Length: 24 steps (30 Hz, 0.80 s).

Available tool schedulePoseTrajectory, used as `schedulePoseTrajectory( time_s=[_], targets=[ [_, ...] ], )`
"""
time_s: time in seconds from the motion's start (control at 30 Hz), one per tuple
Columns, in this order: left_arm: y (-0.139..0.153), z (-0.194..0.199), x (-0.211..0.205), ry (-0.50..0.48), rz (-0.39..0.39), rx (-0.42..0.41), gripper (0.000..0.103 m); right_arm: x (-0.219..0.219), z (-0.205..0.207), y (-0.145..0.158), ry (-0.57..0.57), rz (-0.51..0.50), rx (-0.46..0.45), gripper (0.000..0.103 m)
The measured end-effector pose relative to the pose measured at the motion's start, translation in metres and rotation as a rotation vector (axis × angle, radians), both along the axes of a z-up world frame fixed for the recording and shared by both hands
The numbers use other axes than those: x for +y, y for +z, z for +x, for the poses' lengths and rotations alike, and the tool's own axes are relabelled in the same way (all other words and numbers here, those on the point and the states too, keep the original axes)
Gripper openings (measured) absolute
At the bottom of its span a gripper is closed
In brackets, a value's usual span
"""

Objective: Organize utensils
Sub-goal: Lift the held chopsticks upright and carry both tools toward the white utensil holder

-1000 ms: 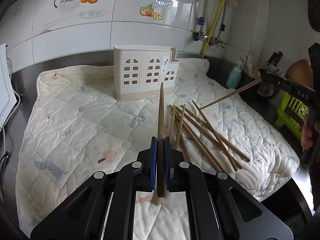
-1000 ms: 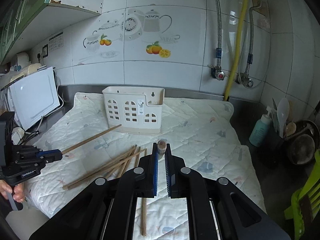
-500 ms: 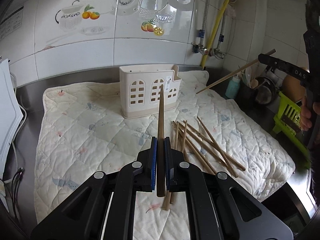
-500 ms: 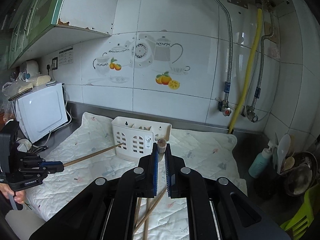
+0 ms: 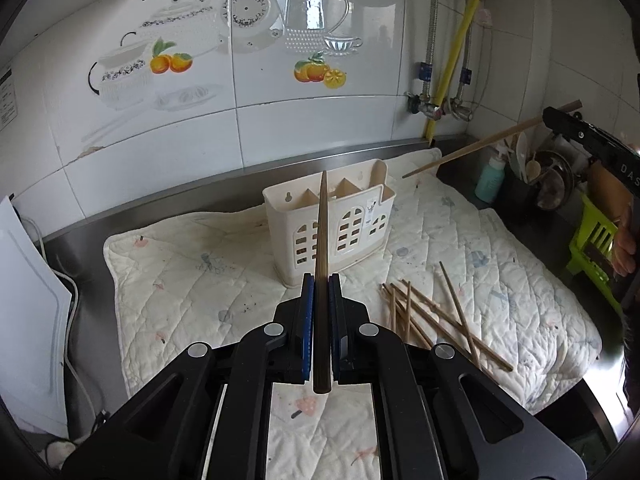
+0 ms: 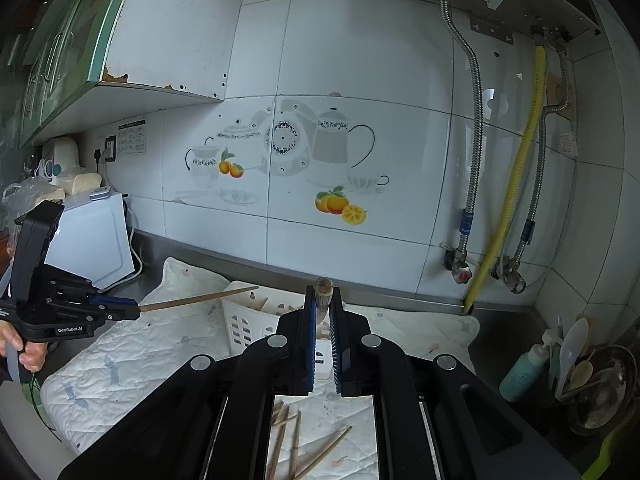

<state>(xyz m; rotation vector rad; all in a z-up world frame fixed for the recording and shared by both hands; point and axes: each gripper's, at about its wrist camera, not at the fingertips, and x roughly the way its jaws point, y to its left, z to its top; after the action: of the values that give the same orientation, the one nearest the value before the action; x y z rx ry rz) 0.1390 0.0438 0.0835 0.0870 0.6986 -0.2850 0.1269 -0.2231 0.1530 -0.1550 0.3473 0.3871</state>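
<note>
My left gripper (image 5: 321,280) is shut on a dark wooden chopstick (image 5: 321,248) that points at the white utensil holder (image 5: 332,220) standing on the quilted mat (image 5: 200,272). My right gripper (image 6: 324,300) is shut on a chopstick (image 6: 323,292) seen end-on, raised high above the holder (image 6: 248,320). In the left wrist view the right gripper (image 5: 556,118) shows at the far right, its chopstick (image 5: 472,148) slanting down toward the holder. In the right wrist view the left gripper (image 6: 134,307) shows at the left, its chopstick (image 6: 196,300) reaching toward the holder. Several loose chopsticks (image 5: 432,316) lie on the mat.
A white appliance (image 6: 96,236) stands at the left of the counter. A teal bottle (image 5: 490,180) and a pot of spoons (image 6: 592,376) stand at the right, beside a green rack (image 5: 596,244). Pipes and a yellow hose (image 6: 516,176) run down the tiled wall.
Both grippers have risen with their chopsticks. The holder now sits lower and farther in both views, and the right gripper looks more at the wall.
</note>
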Motion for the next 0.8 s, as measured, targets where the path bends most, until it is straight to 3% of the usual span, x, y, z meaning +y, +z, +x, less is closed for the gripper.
schedulePoseTrajectory(
  time_s=[0.5, 0.67, 0.8],
  targets=[
    [0.016, 0.07, -0.003, -0.039, 0.143, 0.216, 0.006, 0.018, 0.048, -0.005, 0.007, -0.017, 0.026, 0.006],
    [0.021, 0.086, -0.006, -0.033, 0.164, 0.228, 0.006, 0.021, 0.059, -0.009, 0.002, -0.023, 0.042, 0.006],
    [0.032, 0.099, -0.008, -0.016, 0.146, 0.191, 0.006, 0.023, 0.065, -0.008, 0.003, -0.028, 0.05, 0.006]
  ],
)
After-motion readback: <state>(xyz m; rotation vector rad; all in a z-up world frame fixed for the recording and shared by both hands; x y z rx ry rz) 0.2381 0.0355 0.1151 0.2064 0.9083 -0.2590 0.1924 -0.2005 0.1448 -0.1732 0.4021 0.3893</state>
